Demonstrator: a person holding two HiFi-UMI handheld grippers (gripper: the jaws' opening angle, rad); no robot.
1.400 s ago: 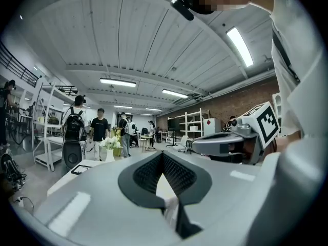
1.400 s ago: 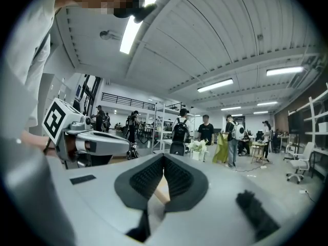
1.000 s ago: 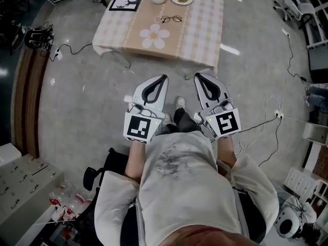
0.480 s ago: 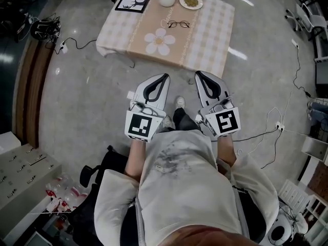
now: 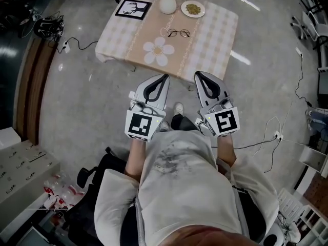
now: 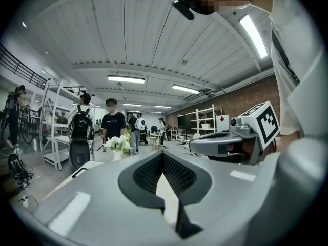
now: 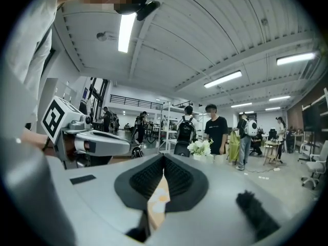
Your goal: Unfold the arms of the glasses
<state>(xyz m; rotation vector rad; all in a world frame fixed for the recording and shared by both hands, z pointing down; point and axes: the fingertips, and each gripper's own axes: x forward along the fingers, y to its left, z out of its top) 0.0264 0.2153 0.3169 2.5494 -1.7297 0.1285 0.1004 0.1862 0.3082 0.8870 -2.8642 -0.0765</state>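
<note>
1. The left gripper (image 5: pixel 163 77) is held level in front of the person's body, above the floor (image 5: pixel 92 101), and points toward the counter (image 5: pixel 215 45); its fingers (image 6: pixel 97 193) are pressed fully together with nothing between them
2. The right gripper (image 5: pixel 198 75) sits just beside it, lined up the same way; its fingers (image 7: pixel 220 199) are likewise closed tight and empty
3. The glasses (image 5: pixel 178 33) lie on the beige middle strip of the counter's checked cloth, beyond both grippers and well apart from them, touched by neither; they are too small here to tell how the arms are set
4. A white flower print (image 5: pixel 158 48) on the cloth lies on the near side of the glasses
5. Behind the glasses stands a white vase (image 5: pixel 167 4) of flowers, with a small plate (image 5: pixel 192 8) to its right and a framed deer picture (image 5: pixel 132 8) to its left
6. The person's shoe (image 5: pixel 178 108) is on the floor between the two grippers, short of the counter's near edge
7. In the gripper views several people (image 7: pixel 218 127) stand in the room beyond the counter
</note>
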